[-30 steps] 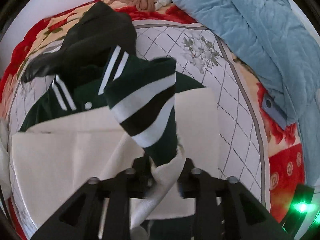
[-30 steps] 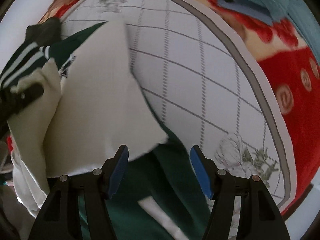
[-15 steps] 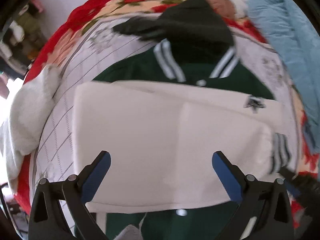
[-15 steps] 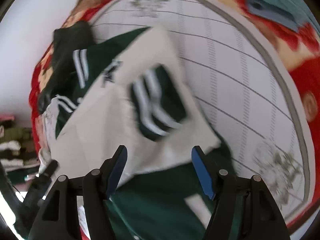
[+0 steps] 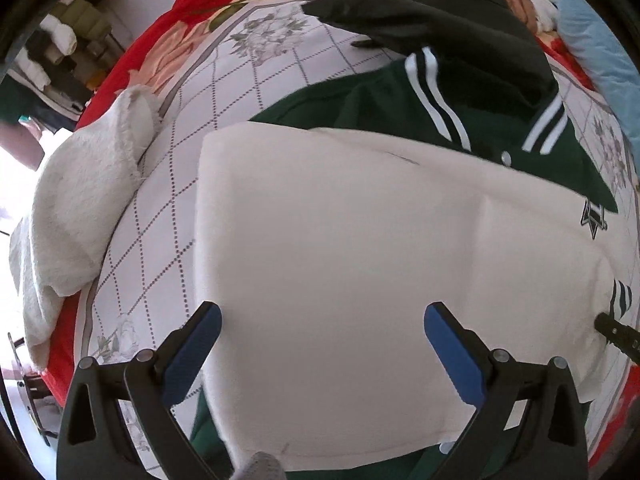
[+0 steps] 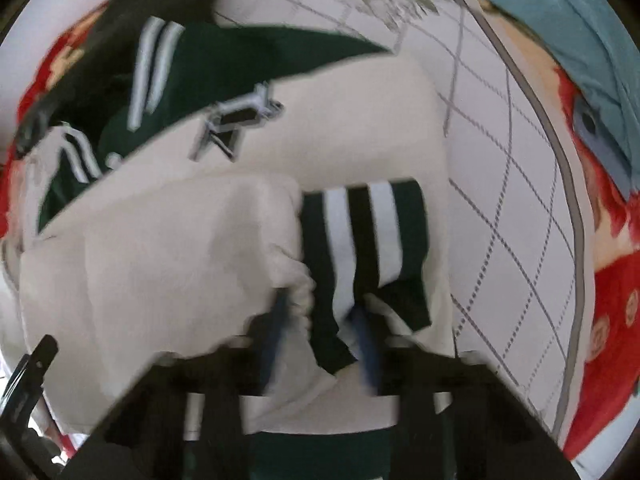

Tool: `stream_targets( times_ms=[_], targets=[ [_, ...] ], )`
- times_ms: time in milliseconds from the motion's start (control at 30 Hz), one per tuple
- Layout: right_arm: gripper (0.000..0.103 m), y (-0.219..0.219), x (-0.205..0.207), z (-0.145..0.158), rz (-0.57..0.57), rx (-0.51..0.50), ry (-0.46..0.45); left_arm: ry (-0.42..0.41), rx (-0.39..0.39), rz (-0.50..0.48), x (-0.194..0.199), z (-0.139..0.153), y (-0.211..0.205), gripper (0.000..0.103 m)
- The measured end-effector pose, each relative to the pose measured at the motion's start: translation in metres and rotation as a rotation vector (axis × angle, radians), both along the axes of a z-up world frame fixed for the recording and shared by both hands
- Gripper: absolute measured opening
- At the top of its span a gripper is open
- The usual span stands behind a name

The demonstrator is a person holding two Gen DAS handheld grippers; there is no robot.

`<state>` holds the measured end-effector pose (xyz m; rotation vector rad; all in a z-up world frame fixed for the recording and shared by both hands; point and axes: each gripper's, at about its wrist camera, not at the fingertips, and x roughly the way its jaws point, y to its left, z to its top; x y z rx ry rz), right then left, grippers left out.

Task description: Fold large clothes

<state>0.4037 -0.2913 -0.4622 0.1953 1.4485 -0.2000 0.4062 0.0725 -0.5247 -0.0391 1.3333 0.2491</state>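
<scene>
A green varsity jacket (image 5: 384, 104) with cream sleeves lies on the bed, both sleeves folded across its front. The cream sleeve (image 5: 360, 264) fills the middle of the left wrist view. My left gripper (image 5: 320, 344) is open and empty just above that sleeve. In the right wrist view my right gripper (image 6: 320, 320) is shut on the striped green-and-white cuff (image 6: 360, 240) of the sleeve, by the cream fabric (image 6: 160, 264). The view is blurred. The jacket's star patch (image 6: 236, 120) lies beyond the cuff.
A black garment (image 5: 460, 28) lies past the jacket's collar. A white fluffy towel (image 5: 76, 208) lies at the left of the bed. A light blue quilt (image 6: 560, 32) lies at the right. The bed has a white checked cover (image 5: 168, 216) with a red floral border.
My left gripper let go of the striped cuff, opened and drew back over the folded sleeve. My right gripper, open before, has closed on that cuff.
</scene>
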Motion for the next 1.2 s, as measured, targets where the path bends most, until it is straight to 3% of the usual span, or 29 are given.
stream_targets(
  times_ms=[167, 233, 300, 367, 467, 533, 633, 733, 867, 967, 1067, 1133, 1200],
  targets=[
    [0.011, -0.024, -0.001, 0.045, -0.132, -0.076, -0.128, -0.018, -0.006, 0.06, 0.001, 0.016, 0.022, 0.103],
    [0.011, -0.041, 0.002, 0.042, -0.17, -0.148, -0.117, -0.019, 0.002, 0.076, 0.007, 0.013, 0.029, 0.103],
    [0.011, -0.05, 0.007, 0.02, -0.196, -0.181, -0.052, 0.021, 0.046, 0.056, 0.02, -0.009, 0.031, 0.103],
    [0.013, -0.057, 0.016, -0.011, -0.198, -0.123, 0.055, 0.076, 0.048, 0.036, 0.033, -0.038, 0.034, 0.103],
    [0.02, -0.06, 0.031, -0.023, -0.19, -0.093, 0.106, 0.122, 0.009, 0.013, 0.047, -0.068, 0.035, 0.103],
    [0.024, -0.064, 0.036, -0.018, -0.21, -0.055, 0.129, 0.127, 0.009, -0.006, 0.051, -0.072, 0.032, 0.103],
    [0.047, -0.072, 0.031, -0.001, -0.236, 0.046, 0.134, 0.103, 0.018, -0.018, 0.046, -0.054, 0.03, 0.103],
    [0.047, -0.068, 0.006, 0.021, -0.241, 0.147, 0.141, 0.074, -0.008, -0.022, 0.026, -0.025, 0.033, 0.103],
    [0.048, -0.034, -0.055, 0.041, -0.175, 0.231, 0.235, 0.081, -0.011, -0.034, -0.022, 0.006, 0.042, 0.103],
    [0.048, 0.002, -0.103, 0.038, -0.119, 0.298, 0.339, 0.125, -0.001, -0.049, -0.061, 0.012, 0.043, 0.103],
    [0.049, 0.039, -0.144, 0.015, -0.044, 0.357, 0.431, 0.182, 0.047, -0.082, -0.099, -0.002, 0.039, 0.103],
    [0.049, 0.062, -0.176, -0.002, -0.009, 0.309, 0.451, 0.246, 0.078, -0.102, -0.122, -0.024, 0.038, 0.103],
    [0.046, 0.07, -0.196, -0.022, 0.029, 0.148, 0.465, 0.304, 0.089, -0.098, -0.141, -0.048, 0.039, 0.103]
  ],
)
